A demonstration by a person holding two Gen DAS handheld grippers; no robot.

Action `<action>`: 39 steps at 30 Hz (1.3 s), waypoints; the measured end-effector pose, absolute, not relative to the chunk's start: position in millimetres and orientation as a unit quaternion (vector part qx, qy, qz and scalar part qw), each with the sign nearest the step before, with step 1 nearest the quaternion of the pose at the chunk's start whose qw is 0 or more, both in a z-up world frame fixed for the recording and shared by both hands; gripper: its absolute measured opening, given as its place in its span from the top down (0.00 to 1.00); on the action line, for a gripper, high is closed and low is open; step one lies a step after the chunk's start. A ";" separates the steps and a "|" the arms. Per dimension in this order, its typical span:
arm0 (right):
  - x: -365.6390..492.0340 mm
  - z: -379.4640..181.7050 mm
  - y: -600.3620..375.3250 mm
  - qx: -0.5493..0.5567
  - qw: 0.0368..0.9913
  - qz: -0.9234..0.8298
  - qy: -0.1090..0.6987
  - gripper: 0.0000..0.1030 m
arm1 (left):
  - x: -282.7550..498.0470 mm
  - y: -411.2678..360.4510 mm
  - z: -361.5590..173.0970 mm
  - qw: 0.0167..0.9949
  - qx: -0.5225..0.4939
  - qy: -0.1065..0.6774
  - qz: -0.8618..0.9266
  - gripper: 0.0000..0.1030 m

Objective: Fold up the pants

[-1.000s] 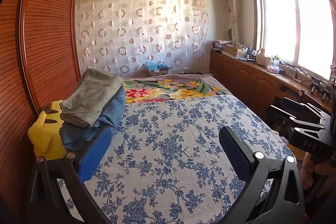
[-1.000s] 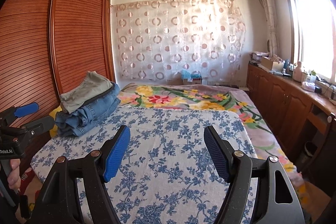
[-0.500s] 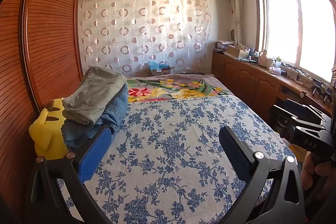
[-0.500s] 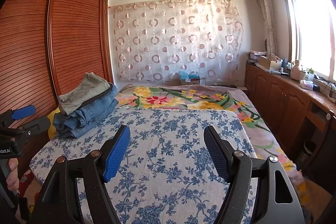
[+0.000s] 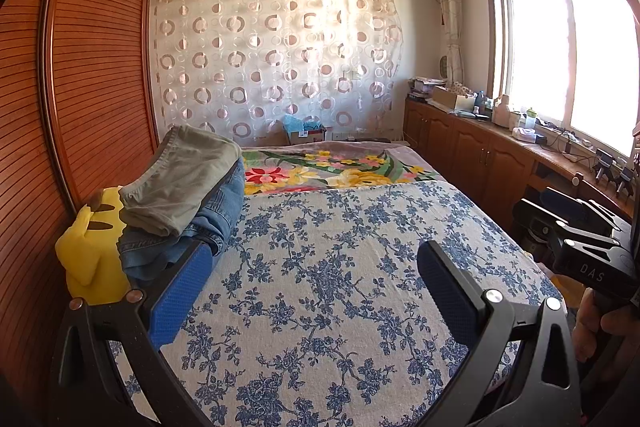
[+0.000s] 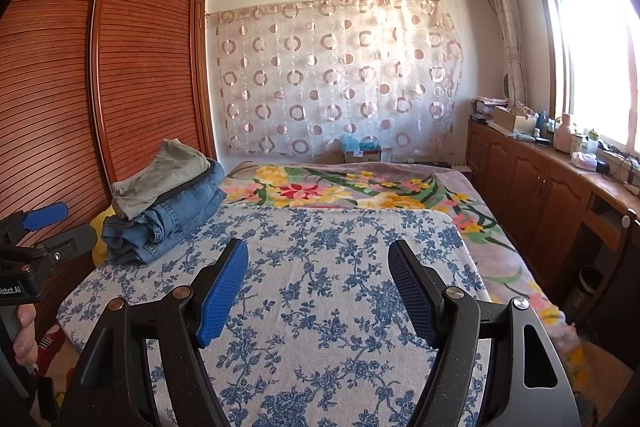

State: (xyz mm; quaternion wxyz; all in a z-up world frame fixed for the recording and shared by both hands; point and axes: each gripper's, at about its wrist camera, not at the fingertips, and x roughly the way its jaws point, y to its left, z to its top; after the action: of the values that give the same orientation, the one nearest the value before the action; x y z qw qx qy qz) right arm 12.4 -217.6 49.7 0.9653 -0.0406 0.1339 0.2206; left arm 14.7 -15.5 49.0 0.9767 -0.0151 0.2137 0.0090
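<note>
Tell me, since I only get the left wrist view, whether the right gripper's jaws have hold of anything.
Observer: No. The right gripper has its jaws open, with only the blue-flowered bedspread showing between them.
Operator: My left finger hides the front of the jeans. Am I touching them?
Observer: No. The right wrist view shows the left gripper apart from the jeans, with a strip of yellow plush between.
Operator: Anything along the window side of the bed?
Observer: The floral blanket runs down that side, beside the bedspread.
</note>
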 end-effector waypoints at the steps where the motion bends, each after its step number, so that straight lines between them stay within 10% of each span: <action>1: 11.6 49.0 -217.4 -0.041 0.965 0.221 0.134 0.28 | 14.6 -15.3 48.8 0.977 -0.015 0.214 0.009 0.01; 39: 11.1 48.9 -215.2 -0.040 0.966 0.220 0.132 0.28 | 14.0 -15.5 48.7 0.977 -0.014 0.213 0.009 0.01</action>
State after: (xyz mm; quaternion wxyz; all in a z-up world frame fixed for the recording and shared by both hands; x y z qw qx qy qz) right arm 11.1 -215.2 48.9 0.9658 -0.0396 0.1319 0.2197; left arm 14.0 -15.5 48.7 0.9769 -0.0145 0.2131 0.0090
